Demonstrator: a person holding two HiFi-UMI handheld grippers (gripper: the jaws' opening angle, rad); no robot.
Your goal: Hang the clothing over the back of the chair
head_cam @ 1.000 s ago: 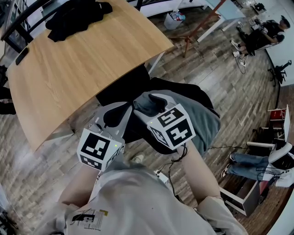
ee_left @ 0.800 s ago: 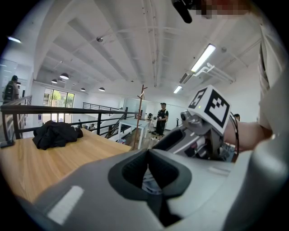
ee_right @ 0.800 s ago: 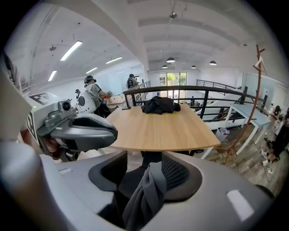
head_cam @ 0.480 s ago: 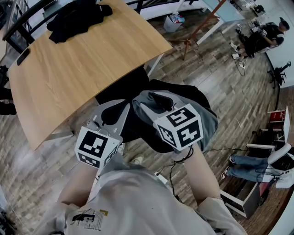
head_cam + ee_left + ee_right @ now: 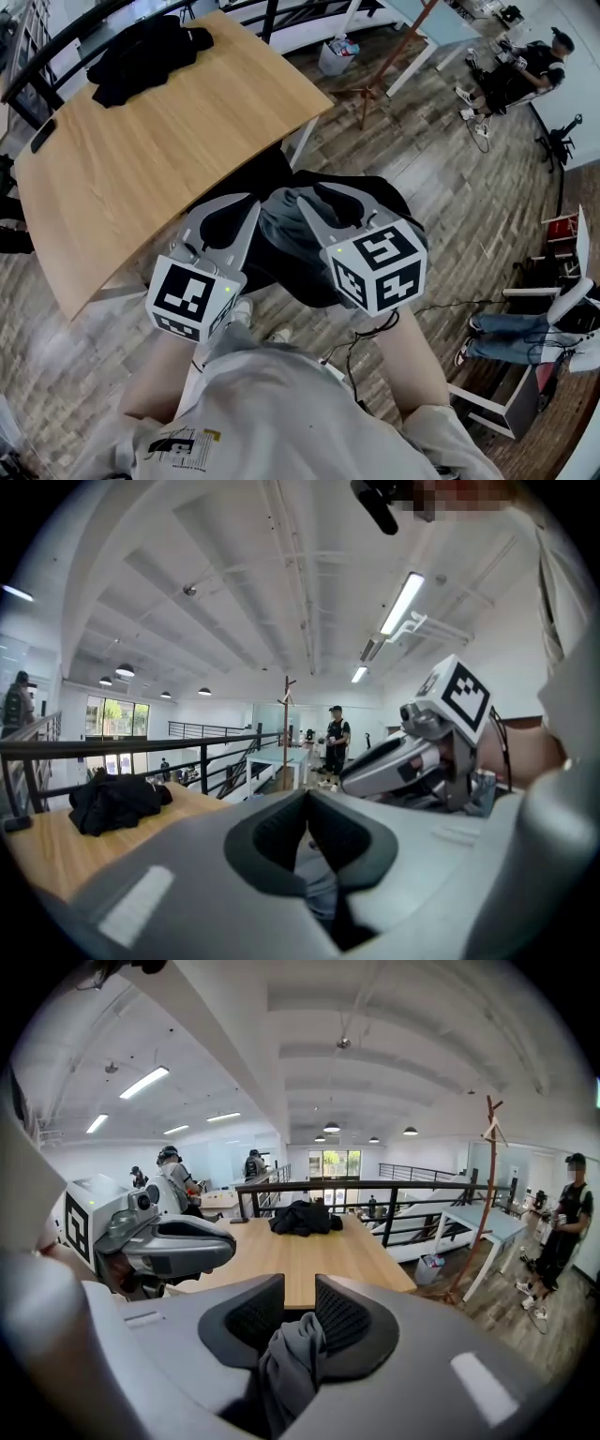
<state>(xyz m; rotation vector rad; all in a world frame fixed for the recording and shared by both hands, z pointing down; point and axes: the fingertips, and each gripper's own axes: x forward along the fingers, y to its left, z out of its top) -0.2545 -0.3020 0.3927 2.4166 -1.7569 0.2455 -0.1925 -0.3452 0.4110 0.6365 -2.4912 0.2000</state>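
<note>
A grey garment (image 5: 281, 225) hangs bunched between my two grippers, above a black chair (image 5: 370, 187) pushed against the table. My left gripper (image 5: 246, 204) is shut, and a fold of the grey cloth (image 5: 319, 892) is pinched low between its pads. The jaws of my right gripper (image 5: 319, 197) are closing, and a wad of the same cloth (image 5: 291, 1363) fills the gap between its pads. Both grippers are side by side, pointing towards the table. The chair's lower part is hidden behind the cloth and grippers.
The wooden table (image 5: 169, 141) lies just ahead, with a heap of black clothing (image 5: 141, 52) and a dark phone (image 5: 44, 136) at its far side. Beyond it are a black railing (image 5: 394, 1190), a wooden coat stand (image 5: 394, 56) and a bin (image 5: 333, 56). A seated person (image 5: 525, 66) is far right.
Both grippers have risen, the right one more, and the grey garment has come up with them. The right jaws have narrowed around the cloth.
</note>
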